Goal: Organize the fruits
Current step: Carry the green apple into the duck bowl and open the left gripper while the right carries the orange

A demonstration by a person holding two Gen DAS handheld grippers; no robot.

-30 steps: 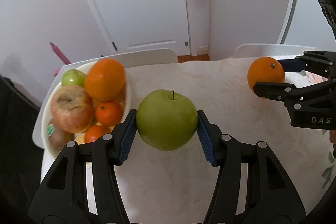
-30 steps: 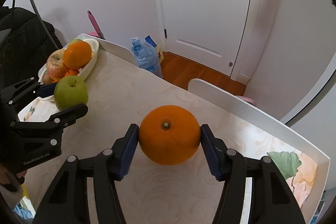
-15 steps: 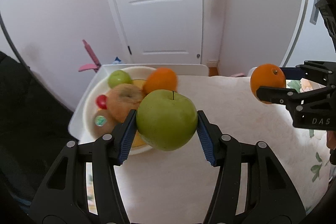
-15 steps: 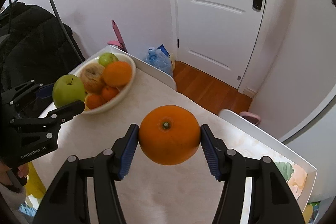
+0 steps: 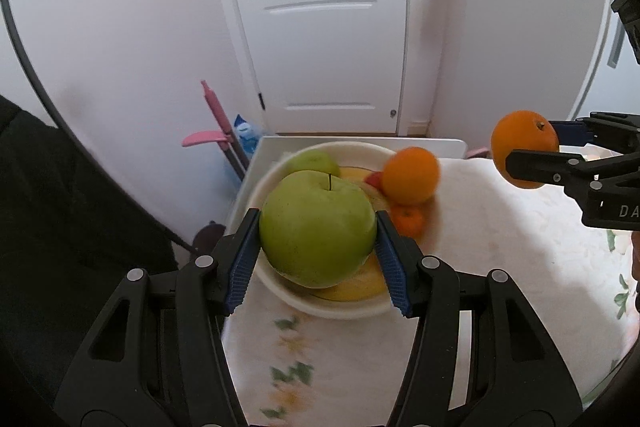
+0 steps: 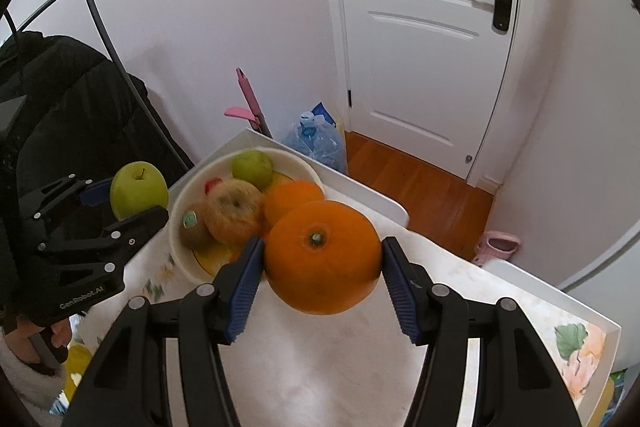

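My left gripper is shut on a large green apple and holds it in the air over the near side of the white fruit bowl. My right gripper is shut on a big orange, held above the table just right of the bowl. The bowl holds a small green apple, a russet apple, an orange, a kiwi with a sticker and small tangerines. Each gripper shows in the other's view, the left one and the right one.
The table has a pale floral cloth and a white raised edge. A black coat on a rack stands at the left. A water bottle, a pink tool and a white door lie beyond the table.
Both grippers have risen and swung left with their fruit. The green apple now hangs over the bowl, and the orange has come up close beside the bowl.
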